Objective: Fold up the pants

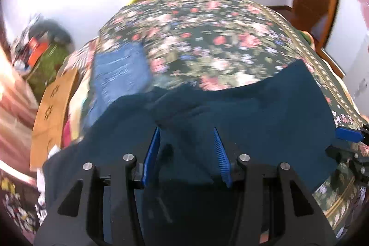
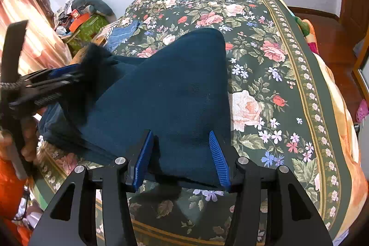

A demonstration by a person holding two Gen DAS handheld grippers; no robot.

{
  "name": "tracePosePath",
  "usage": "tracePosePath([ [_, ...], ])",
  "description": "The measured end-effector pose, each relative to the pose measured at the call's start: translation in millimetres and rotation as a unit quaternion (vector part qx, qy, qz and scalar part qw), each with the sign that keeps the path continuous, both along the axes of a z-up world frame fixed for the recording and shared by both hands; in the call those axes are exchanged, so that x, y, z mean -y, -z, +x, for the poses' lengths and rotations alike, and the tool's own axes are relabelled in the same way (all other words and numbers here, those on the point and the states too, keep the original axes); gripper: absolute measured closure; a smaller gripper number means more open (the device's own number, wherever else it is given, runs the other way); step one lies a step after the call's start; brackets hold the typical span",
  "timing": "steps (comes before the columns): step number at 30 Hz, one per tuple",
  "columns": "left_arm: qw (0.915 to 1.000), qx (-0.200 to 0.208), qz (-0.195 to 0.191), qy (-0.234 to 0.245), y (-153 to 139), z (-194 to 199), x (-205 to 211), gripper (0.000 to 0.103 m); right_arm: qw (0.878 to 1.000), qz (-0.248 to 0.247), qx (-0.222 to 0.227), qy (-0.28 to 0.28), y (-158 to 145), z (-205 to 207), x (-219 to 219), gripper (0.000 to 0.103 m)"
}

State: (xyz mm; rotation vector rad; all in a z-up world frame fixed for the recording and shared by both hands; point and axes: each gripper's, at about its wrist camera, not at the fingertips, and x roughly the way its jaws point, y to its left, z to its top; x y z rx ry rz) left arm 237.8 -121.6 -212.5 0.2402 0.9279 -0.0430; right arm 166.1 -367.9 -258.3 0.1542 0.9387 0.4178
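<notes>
While the dark teal pants (image 1: 230, 121) are spread across the near part of the flowered bedspread (image 1: 207, 38), the left tool (image 1: 186, 153) is seen in the left wrist view pointing down onto them, its blue pads (image 1: 152, 153) partly apart with a raised ridge of cloth between them; whether the pads press that ridge cannot be told, since the view is blurred. A pair of blue jeans (image 1: 120, 75) is seen lying further up the bed on the left, touching the teal cloth's far edge, and a tip of the right tool (image 1: 348, 134) is visible at the right margin. In the right wrist view, the right tool (image 2: 182, 158) is seen at the near hem of the pants (image 2: 173, 89), its pads partly apart with a thick edge of fabric filling the gap, so a grip on the pants is judged. The left tool (image 2: 57, 80) is shown at the far left, blurred, over the bunched cloth there. Several risks are judged from here: only the top layer may be pinched, so that the fold comes up uneven; the bedspread (image 2: 265, 84) may be caught beneath a pad; the jeans (image 2: 122, 35) may be dragged along with the pants.
</notes>
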Motion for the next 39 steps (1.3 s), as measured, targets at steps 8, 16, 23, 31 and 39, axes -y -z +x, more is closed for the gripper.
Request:
tracePosePath([
  [8, 0.9979, -0.013, -0.059, -0.020, -24.6, -20.6, -76.9, 0.031, 1.000, -0.004, -0.004, 0.009, 0.6, 2.4, -1.1, 0.056],
  [16, 0.9871, -0.090, -0.132, 0.003, -2.2, 36.0, -79.4, 0.024, 1.000, -0.013, -0.006, 0.018, 0.0, 2.0, -3.4, 0.055],
  [23, 0.9699, -0.179, -0.162, 0.037, 45.8, 63.1, -48.2, 0.035, 1.000, -0.010, -0.005, 0.020, 1.1, 2.5, -2.5, 0.055],
  [31, 0.9785, -0.136, -0.145, 0.055, 30.0, 44.9, -34.9, 0.076, 1.000, -0.016, -0.009, 0.022, -0.9, 4.0, -3.7, 0.054],
  [39, 0.9946, 0.009, -0.083, 0.062, -21.6, -3.8, -33.4, 0.079, 0.999, -0.017, 0.035, -0.001, -33.1, 15.6, -18.2, 0.054],
])
